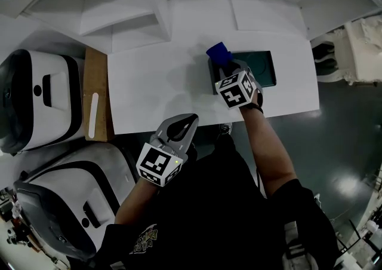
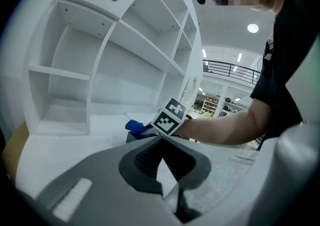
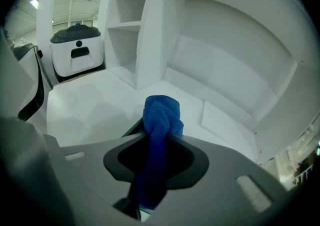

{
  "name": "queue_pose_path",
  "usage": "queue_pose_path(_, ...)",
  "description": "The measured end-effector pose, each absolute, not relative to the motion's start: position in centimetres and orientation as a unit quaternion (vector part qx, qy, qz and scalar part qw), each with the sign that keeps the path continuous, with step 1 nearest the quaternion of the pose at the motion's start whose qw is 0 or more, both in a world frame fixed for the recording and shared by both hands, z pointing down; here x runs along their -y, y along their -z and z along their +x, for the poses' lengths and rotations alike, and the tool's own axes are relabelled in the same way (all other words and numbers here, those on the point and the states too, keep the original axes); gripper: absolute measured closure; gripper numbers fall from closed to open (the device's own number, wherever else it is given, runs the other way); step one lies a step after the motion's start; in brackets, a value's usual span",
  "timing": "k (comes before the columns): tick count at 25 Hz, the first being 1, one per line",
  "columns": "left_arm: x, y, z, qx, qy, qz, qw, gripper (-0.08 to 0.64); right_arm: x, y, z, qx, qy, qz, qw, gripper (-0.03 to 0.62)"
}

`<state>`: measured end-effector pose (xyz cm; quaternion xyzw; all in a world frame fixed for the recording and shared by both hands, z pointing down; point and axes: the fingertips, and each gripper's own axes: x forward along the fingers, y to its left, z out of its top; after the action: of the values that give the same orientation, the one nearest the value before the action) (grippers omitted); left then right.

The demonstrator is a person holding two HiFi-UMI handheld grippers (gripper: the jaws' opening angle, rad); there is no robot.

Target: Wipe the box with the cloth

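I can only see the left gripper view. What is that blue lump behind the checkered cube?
Observer: A blue cloth, held by the right gripper, whose jaws are closed on it. The right gripper view shows this.
Visitor: What is underneath it?
Observer: In the head view it sits at one end of a flat dark box on a white table.
Visitor: And the gripper I am looking through?
Observer: The left gripper hangs at the table's near edge, well apart from the box, holding nothing.

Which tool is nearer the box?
Right. The right tool, shut on the blue cloth, sits over the box's left end. The left tool hangs at the table's near edge, well clear of it.
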<state>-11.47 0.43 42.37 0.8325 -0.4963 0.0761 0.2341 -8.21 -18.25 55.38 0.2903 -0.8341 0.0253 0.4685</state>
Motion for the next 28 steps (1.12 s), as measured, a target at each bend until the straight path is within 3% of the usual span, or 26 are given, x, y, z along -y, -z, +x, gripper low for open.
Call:
queue_pose_path(13,-0.7,-42.0,-9.5,0.452,-0.089,0.860,0.220,0.560,11.5,-51.6,-7.4,0.898,-0.138,0.258,0.330,0.472)
queue_pose_path(28,-1.0,-41.7,-6.1,0.393,-0.097,0.890,0.209,0.560,2.2,-56.4,-5.5,0.886,-0.171,0.188,0.388,0.472)
